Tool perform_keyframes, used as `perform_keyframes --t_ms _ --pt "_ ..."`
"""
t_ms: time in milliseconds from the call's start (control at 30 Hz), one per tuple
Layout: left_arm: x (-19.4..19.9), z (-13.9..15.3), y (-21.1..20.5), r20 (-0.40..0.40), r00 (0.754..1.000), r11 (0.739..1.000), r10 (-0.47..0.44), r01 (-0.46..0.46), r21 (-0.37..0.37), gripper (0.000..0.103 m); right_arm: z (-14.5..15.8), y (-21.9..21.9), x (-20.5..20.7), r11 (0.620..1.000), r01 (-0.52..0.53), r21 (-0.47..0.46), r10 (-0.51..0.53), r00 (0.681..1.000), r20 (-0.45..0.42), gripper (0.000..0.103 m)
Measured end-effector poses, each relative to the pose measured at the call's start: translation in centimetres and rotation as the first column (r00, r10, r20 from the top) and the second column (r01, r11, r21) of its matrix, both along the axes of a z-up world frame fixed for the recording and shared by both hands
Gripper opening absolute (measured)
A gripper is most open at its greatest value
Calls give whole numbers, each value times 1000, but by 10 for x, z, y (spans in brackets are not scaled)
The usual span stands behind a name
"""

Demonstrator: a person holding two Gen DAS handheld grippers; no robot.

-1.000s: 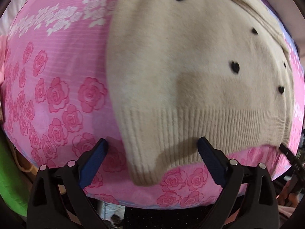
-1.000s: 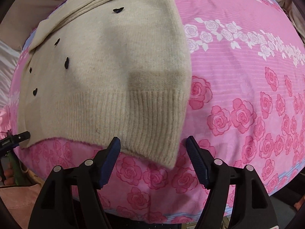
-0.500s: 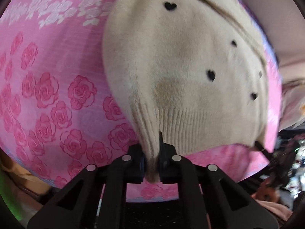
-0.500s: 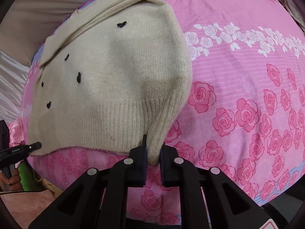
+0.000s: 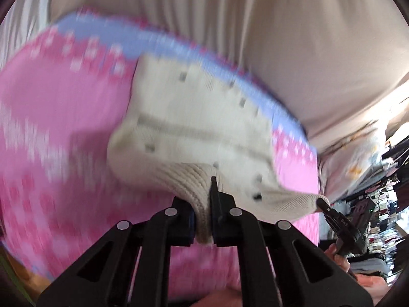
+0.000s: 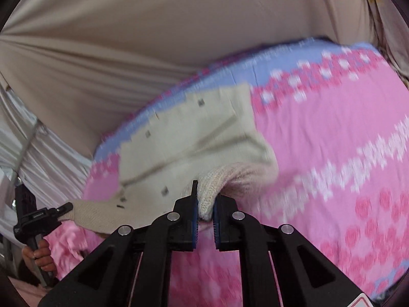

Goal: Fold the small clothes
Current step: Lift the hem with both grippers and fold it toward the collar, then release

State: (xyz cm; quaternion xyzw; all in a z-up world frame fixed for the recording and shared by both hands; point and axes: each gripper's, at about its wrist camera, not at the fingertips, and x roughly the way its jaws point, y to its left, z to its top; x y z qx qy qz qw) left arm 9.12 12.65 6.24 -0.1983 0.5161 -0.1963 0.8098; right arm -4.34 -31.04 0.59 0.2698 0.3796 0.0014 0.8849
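Observation:
A cream knitted sweater (image 5: 194,125) with small black hearts lies on a pink rose-print bedsheet (image 5: 64,128). My left gripper (image 5: 203,220) is shut on the left corner of its ribbed hem and holds it lifted off the sheet. My right gripper (image 6: 204,204) is shut on the right hem corner of the same sweater (image 6: 194,138), also lifted. The hem hangs stretched between the two grippers. The right gripper shows at the right of the left wrist view (image 5: 340,222), and the left gripper at the left of the right wrist view (image 6: 35,217). Both views are motion-blurred.
The sheet's far edge has a lilac band (image 6: 255,74). Beige curtain fabric (image 6: 127,38) hangs behind the bed. Cluttered shelves (image 5: 383,199) stand at the right of the left wrist view.
Both grippers, shut on the hem corners, have lifted the hem and carried it toward the far edge of the sheet. The sweater's lower part now rises over its upper part.

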Motion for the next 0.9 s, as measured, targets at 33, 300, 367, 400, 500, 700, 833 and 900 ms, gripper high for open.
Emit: perform_keyframes --t_ms 33,300,367,400,500,700,833,900 --pt "13 7 -4 25 1000 1000 5 -6 9 8 8 -3 16 1000 2 -5 -2 1000 22 8" --pt "159 12 -32 107 994 991 34 -47 121 8 32 -38 167 997 22 -76 -14 995 101 8" --pt "204 -7 -43 91 995 986 47 -60 153 8 20 -44 214 996 20 -90 -13 997 72 8" --pt "227 -20 -50 78 996 982 48 -61 180 8 13 -46 234 994 27 -108 -21 998 54 8" --pt "273 -61 -63 29 997 969 71 -76 235 15 -29 -48 299 989 12 -146 -23 997 -69 13" --pt "305 -126 -52 -97 983 949 156 -121 292 32 -64 -38 318 969 10 -246 -46 988 -144 44" --pt "279 -111 -28 -1 978 930 211 -200 309 62 -61 -41 292 950 78 -303 -104 992 -71 73" --pt "266 -111 -26 0 981 930 194 -184 319 62 -66 -52 291 960 102 -260 -132 986 -103 67"
